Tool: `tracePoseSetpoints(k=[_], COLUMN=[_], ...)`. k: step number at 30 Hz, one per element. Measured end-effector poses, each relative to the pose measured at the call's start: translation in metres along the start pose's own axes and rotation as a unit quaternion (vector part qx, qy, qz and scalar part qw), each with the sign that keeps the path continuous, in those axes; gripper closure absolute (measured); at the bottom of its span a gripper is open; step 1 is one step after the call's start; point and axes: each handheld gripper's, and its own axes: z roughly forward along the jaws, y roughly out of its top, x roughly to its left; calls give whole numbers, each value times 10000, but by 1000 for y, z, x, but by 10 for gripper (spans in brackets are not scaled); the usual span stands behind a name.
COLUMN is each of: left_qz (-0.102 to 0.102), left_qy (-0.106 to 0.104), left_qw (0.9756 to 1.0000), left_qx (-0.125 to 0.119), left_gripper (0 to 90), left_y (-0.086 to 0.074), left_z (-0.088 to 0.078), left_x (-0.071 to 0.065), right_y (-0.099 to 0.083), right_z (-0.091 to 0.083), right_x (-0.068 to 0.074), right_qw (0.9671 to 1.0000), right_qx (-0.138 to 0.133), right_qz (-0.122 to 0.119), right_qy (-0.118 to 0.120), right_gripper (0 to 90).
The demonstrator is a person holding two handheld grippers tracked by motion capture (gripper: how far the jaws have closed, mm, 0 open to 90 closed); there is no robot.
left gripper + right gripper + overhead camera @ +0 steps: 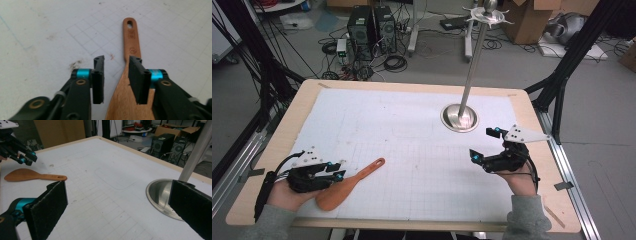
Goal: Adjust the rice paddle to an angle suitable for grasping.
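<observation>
On the mat (412, 130), seen from the high view, a wooden spatula (348, 186) lay near the front left corner, blade toward the person, handle slanting away to the right. The left gripper (338, 170) hovered just over the blade, its jaws partly spread. The right gripper (485, 143) waited well apart, near the steel stand (459, 118), its jaws wide.

In the left gripper view, the left gripper (115, 80) had its pads apart with nothing pinched; the spatula (130, 65) lay flat below, under the right-hand pad and running up past it, off-centre to the gap.

In the right gripper view, the right gripper (117, 207) stood wide open and empty, with the stand's base (160, 195) beside one pad and the spatula (32, 175) far off on the mat below the left gripper (25, 157).

The step in hand looked like taking hold of the spatula. To do it well, the left gripper should probably shift sideways until the neck sits between both pads, come down square, and close where the wood narrows, so that it cannot swivel.
</observation>
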Motion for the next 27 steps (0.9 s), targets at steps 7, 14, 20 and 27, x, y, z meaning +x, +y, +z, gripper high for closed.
tracePoseSetpoints(k=[7, 14, 20, 27], left_qz=[221, 334, 392, 469], left_qy=[-28, -71, -206, -242], left_qw=[9997, 9994, 9989, 9981], left_qx=[-96, -51, 123, 328], left_gripper=[360, 175, 173, 197], left_y=[15, 25, 33, 35], left_z=[7, 13, 21, 32], left_x=[-6, -8, -9, -14], right_y=[0, 2, 2, 2], right_z=[0, 1, 7, 7], right_x=[-1, -4, -7, -7], right_qw=[10000, 9999, 9999, 9999], right_qx=[-6, -88, -89, -68], right_qz=[17, 88, 104, 86], right_qy=[5, -24, 1, 1], right_gripper=[9, 9, 9, 9])
